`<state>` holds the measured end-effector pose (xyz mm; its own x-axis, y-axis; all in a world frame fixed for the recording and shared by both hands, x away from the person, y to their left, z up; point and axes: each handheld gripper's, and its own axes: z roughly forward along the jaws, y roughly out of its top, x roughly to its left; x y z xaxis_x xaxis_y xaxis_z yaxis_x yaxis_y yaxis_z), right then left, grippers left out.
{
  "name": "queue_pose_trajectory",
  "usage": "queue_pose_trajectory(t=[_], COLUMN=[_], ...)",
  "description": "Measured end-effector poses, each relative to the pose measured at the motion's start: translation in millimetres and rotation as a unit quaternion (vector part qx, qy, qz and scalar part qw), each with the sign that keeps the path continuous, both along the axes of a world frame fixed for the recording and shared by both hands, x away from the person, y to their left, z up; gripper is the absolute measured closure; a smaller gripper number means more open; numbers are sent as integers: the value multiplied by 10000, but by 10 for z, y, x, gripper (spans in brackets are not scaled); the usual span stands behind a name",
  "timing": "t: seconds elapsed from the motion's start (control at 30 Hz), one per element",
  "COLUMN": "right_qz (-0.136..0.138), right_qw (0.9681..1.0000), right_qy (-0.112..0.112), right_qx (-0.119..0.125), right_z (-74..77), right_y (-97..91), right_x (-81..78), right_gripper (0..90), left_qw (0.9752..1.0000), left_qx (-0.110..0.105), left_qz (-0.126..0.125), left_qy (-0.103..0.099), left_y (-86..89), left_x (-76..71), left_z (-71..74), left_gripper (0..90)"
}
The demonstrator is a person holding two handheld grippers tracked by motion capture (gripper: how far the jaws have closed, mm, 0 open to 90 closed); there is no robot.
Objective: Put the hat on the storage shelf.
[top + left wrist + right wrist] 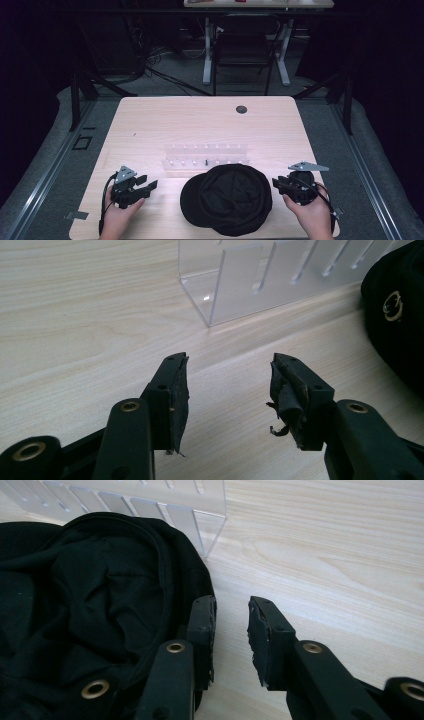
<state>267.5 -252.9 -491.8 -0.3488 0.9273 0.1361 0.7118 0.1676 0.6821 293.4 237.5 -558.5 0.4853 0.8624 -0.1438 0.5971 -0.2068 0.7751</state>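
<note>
Beside the black cap (227, 199), left gripper (146, 184) and right gripper (278, 184) flank it, jaws parted, empty.

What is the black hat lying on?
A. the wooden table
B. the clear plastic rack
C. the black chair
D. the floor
A: in the high view the black hat lies flat on the wooden table, in front of the clear plastic rack and between the two grippers.
</note>
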Motion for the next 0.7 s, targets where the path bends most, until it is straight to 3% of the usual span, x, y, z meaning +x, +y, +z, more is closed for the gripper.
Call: queue_pose_trajectory(t=[0.23, 0.47, 0.7], right_qz=[117, -13, -23], right_qw=[9979, 9936, 9927], right_qy=[636, 1129, 1165], right_qx=[-29, 54, 301], right_z=[39, 49, 128], right_y=[51, 57, 76], right_x=[117, 202, 186], right_gripper=[706, 722, 709], left_qw=[10000, 9999, 9999], left_qx=[10, 55, 41], left_qz=[-39, -87, -90], left_qy=[10, 57, 25], left_y=[-27, -30, -41], left_x=[-1, -1, -2], left_z=[-8, -5, -10], left_gripper=[499, 500, 500])
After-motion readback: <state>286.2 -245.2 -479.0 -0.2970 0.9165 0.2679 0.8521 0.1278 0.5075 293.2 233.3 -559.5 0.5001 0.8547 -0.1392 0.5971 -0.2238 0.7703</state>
